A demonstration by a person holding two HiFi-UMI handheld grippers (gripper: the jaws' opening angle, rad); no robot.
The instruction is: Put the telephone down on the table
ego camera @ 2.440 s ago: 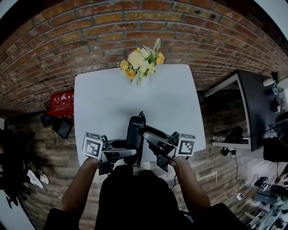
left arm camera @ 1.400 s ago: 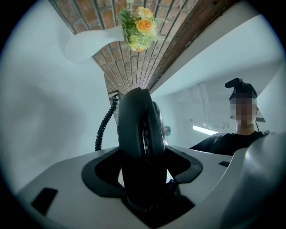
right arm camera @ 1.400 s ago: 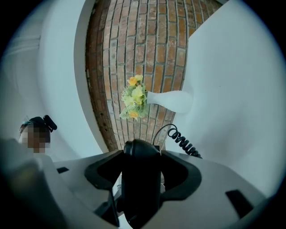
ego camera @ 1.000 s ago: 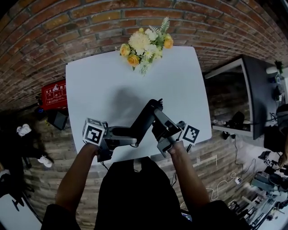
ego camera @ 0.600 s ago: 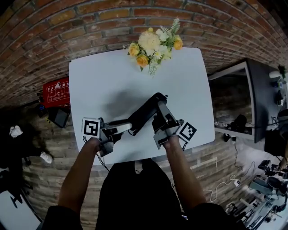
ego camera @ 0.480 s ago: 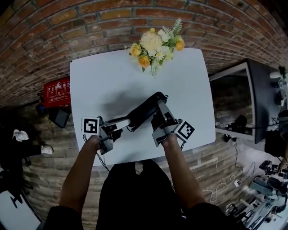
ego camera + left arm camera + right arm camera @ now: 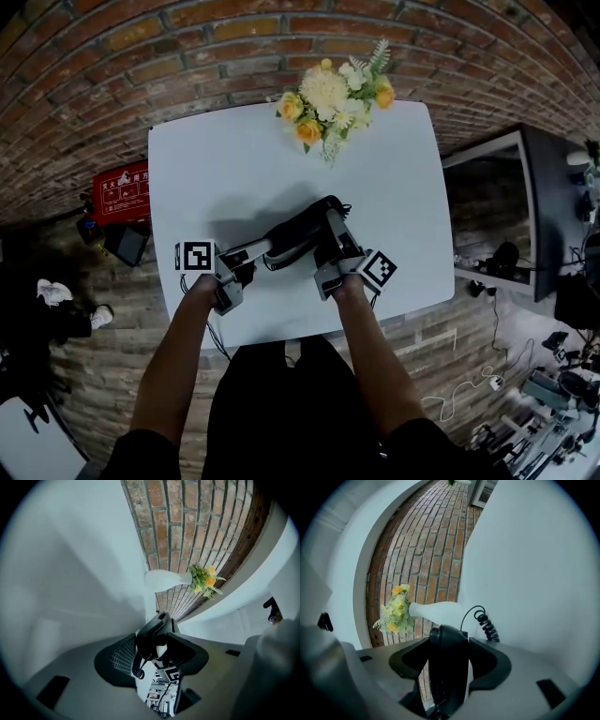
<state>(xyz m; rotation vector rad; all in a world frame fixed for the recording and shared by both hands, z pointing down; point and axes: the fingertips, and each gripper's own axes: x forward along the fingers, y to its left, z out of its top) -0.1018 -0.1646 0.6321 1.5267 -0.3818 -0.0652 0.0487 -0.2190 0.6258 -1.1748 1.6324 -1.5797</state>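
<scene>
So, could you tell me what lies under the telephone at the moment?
The white table, darkened by a shadow beside the telephone. The strip directly beneath is covered by the telephone itself, so I cannot tell whether it touches the surface.

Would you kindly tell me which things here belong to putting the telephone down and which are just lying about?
In the job: telephone, table, left gripper, right gripper, both shut on the telephone.
Lying about: vase of flowers, red box beside the table.
</scene>
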